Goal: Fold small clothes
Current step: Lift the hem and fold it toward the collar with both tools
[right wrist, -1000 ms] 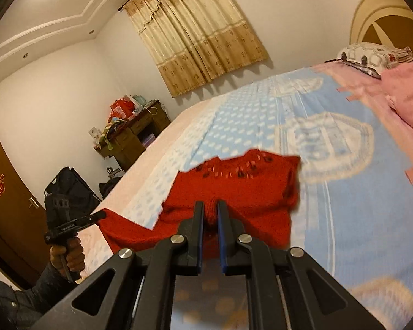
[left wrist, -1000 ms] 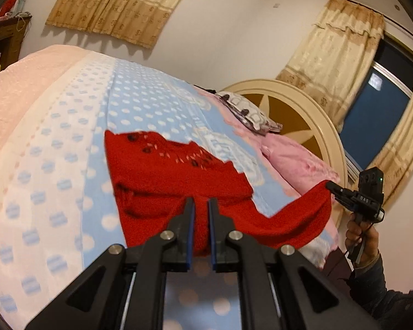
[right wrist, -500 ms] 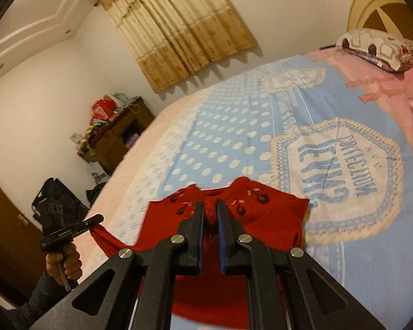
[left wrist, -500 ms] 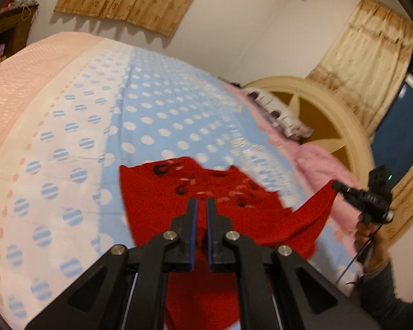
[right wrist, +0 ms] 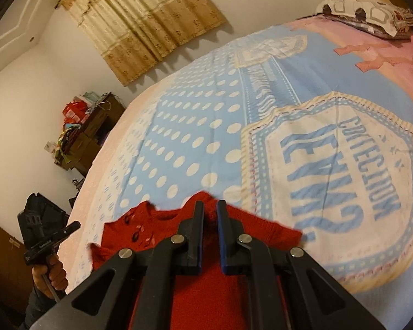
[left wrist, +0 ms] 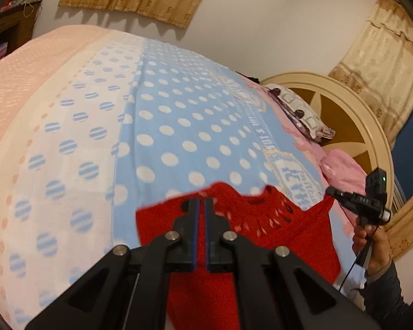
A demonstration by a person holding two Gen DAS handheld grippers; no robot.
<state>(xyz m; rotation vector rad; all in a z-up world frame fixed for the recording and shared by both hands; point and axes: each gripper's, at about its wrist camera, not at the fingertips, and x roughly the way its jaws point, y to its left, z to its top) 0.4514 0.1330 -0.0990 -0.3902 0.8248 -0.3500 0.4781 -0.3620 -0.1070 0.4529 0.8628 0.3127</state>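
Note:
A red knit sweater with small cut-out holes near its collar hangs low over the blue polka-dot bedspread, stretched between both grippers. My left gripper is shut, with red fabric in the slit between its fingers. From the left wrist view, my right gripper pinches the garment's far right corner. In the right wrist view the right gripper is shut on a bunched fold of the sweater. The left gripper sits at the garment's left edge there; its contact is blurred.
A patterned pillow and pink bedding lie by the round cream headboard. A cluttered wooden dresser and a black bag stand beyond the bed's far side. A hand grips the right gripper's handle.
Both grippers have swept forward and down over the bed with the sweater. The garment now sits low in both views, and the bedspread fills more of each.

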